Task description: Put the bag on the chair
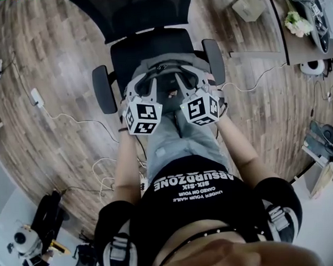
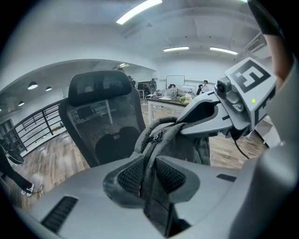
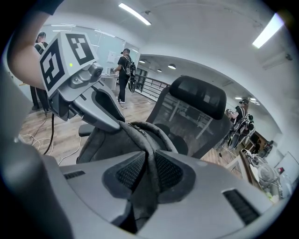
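While armrests flank it, we hold the grey backpack over the black office chair seat, left gripper and right gripper each clamped on its fabric, cables trailing beside

In the left gripper view, the left gripper hides the lower part of the bag and the whole seat of the chair with its own body. The figures far behind are too small to make out. In the right gripper view, the right gripper likewise covers the bag's bottom and the chair's seat. In the head view, both marker cubes cover the bag's near half, and the top edge cuts off the chair's backrest.
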A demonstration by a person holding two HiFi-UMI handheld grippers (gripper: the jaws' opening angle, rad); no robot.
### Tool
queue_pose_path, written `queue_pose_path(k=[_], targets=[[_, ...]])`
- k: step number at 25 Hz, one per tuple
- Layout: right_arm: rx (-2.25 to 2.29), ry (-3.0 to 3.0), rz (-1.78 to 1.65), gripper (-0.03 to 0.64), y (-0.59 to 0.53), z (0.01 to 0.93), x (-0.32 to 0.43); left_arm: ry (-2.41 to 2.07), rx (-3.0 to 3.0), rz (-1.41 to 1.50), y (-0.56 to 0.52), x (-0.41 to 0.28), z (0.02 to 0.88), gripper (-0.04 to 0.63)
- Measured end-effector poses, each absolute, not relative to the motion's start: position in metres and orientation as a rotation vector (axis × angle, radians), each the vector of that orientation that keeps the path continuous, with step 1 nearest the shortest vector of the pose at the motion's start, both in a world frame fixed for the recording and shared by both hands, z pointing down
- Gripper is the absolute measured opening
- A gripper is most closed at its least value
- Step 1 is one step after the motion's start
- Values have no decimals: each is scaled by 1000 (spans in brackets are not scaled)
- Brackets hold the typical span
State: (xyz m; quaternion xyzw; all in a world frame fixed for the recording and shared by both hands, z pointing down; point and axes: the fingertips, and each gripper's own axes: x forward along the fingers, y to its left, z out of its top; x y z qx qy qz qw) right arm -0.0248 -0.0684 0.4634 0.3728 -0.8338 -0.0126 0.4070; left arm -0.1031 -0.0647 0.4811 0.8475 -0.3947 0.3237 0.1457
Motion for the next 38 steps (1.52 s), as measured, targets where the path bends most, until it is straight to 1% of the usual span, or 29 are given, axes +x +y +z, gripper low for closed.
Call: queue_pose_path(k=[15,27,38], targets=[[914,-2099,-128,81,-118,491,-15,-1304,2383,935,-114,-94,508,92],[858,-2105,-196,81,-160,530,-12,-1463,2334,907,-157,-92,545,92],[791,-2096,-203,81,-193,571,-12,-1517,2266,949,-190,-91,585,92]])
